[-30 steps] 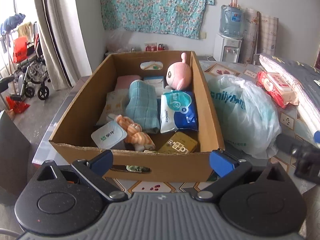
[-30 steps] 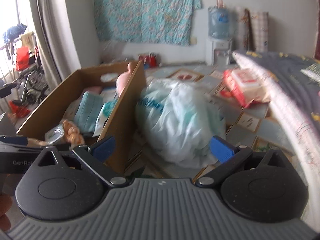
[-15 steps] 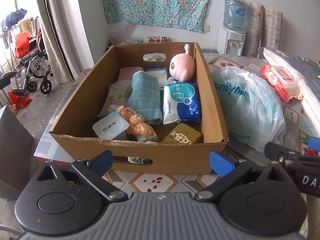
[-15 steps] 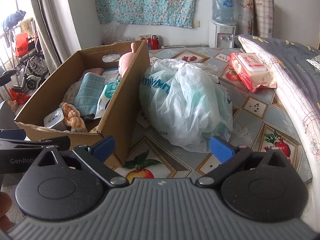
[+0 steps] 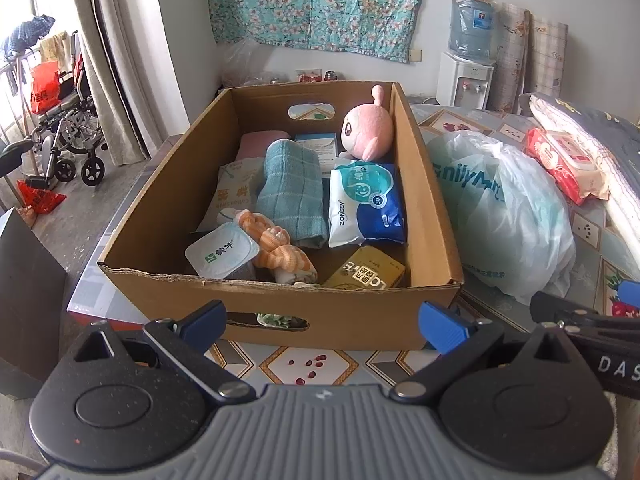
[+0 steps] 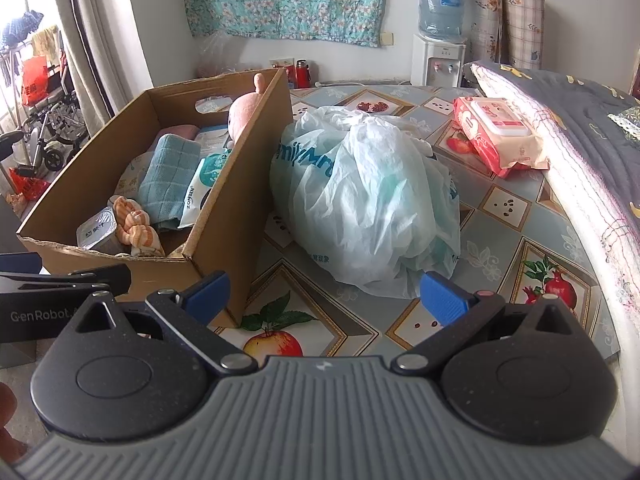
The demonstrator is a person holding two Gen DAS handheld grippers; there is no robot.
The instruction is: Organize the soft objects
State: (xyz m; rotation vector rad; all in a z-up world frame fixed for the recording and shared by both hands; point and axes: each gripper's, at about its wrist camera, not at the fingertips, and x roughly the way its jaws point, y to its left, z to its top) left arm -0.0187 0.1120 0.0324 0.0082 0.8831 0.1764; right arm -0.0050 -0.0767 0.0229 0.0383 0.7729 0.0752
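Observation:
An open cardboard box (image 5: 428, 184) (image 6: 240, 184) sits on the patterned table. Inside lie a pink plush toy (image 5: 366, 130), a folded teal towel (image 5: 290, 192), a blue-white wipes pack (image 5: 364, 204), an orange knitted toy (image 5: 280, 248), a white tub (image 5: 222, 252) and a yellow carton (image 5: 364, 270). Right of the box rests a full white plastic bag (image 5: 500, 216) (image 6: 368, 196). A red wipes pack (image 6: 496, 132) lies further right. My left gripper (image 5: 322, 324) is open in front of the box's near wall. My right gripper (image 6: 324, 296) is open, near the bag's front.
A folded quilt (image 6: 580, 120) runs along the table's right edge. A water dispenser (image 5: 466, 64) and a floral cloth (image 5: 320, 0) stand at the back wall. A wheelchair (image 5: 64, 136) is on the floor at left. A dark cabinet (image 5: 24, 300) stands at the near left.
Both views have pulled back and risen slightly, so the box and bag look a little further off. The right view has steadied after a blurred sweep. Both grippers stay open.

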